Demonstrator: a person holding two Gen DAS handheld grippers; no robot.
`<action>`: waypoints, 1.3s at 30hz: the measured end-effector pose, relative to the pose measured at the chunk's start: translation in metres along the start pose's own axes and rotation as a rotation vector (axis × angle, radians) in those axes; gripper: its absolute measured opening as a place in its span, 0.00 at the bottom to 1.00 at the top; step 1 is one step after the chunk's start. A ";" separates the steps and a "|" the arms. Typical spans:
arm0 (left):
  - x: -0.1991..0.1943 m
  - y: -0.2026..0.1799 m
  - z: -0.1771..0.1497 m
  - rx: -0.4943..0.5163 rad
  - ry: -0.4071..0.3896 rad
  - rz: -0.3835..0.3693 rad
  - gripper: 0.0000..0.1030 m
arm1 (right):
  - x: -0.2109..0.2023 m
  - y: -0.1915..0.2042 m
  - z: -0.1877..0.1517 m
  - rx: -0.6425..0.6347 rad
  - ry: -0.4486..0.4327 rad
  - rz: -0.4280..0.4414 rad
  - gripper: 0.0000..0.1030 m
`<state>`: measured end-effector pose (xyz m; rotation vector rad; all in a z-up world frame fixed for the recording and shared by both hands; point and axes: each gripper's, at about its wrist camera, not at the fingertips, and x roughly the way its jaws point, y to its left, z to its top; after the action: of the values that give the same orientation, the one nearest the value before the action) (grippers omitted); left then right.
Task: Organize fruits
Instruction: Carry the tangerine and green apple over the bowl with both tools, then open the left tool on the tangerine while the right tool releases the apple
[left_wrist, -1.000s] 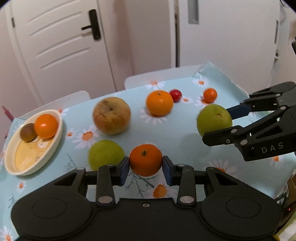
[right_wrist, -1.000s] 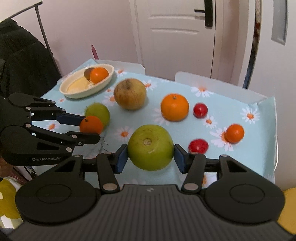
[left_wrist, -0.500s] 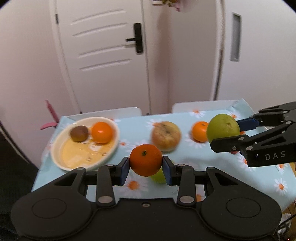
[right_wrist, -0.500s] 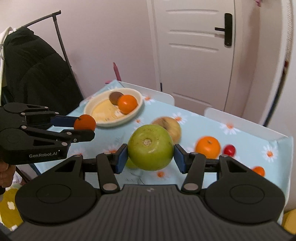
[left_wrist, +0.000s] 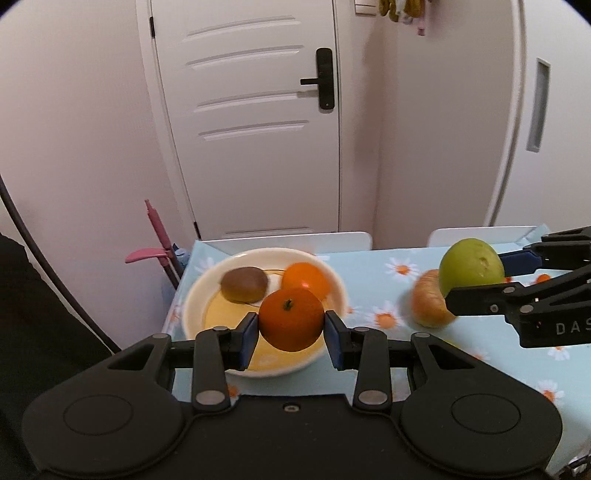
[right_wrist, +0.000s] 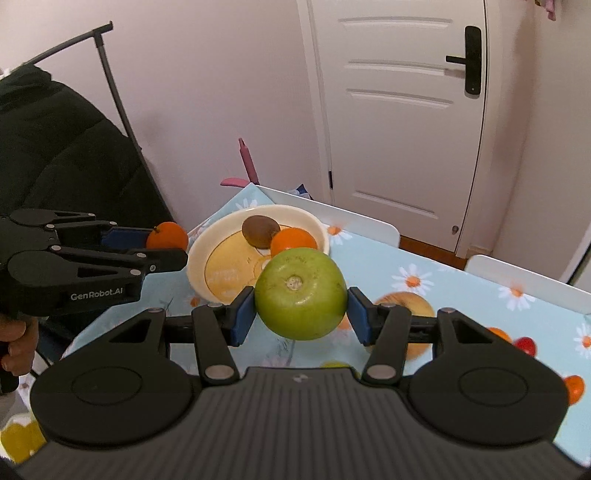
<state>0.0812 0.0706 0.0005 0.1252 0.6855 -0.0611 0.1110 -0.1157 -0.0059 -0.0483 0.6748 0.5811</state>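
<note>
- My left gripper (left_wrist: 291, 329) is clamped on an orange (left_wrist: 291, 319), the blue pads pressing its two sides at the widest part so the round fruit cannot roll out; I hold it in the air at the near edge of the bowl (left_wrist: 192, 301).
- My right gripper (right_wrist: 301, 314) is spread wider and closed on a green apple (right_wrist: 301, 293), stem end facing the camera, gripped across its middle and lifted clear of the tablecloth (right_wrist: 373, 264).
- Just beyond, the cream bowl sits at the table's left end as the collecting place; it holds a kiwi (left_wrist: 244, 283) and another orange (left_wrist: 306, 276), with bare floor on the near side, which I judge leaves room for my orange.
- Farther right, a tan apple (left_wrist: 428, 304) lies loose on the cloth.
- Small red and orange fruits (right_wrist: 525, 345) wait at the far right end, well apart from the bowl.
</note>
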 end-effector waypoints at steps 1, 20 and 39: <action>0.004 0.007 0.002 0.002 0.003 0.000 0.41 | 0.006 0.004 0.003 0.003 0.003 -0.003 0.66; 0.111 0.085 0.009 0.073 0.088 -0.044 0.41 | 0.120 0.043 0.018 0.102 0.074 -0.089 0.66; 0.165 0.083 0.006 0.133 0.155 -0.052 0.70 | 0.132 0.042 0.010 0.094 0.111 -0.138 0.66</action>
<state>0.2200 0.1497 -0.0917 0.2415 0.8396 -0.1486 0.1779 -0.0136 -0.0713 -0.0393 0.7989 0.4162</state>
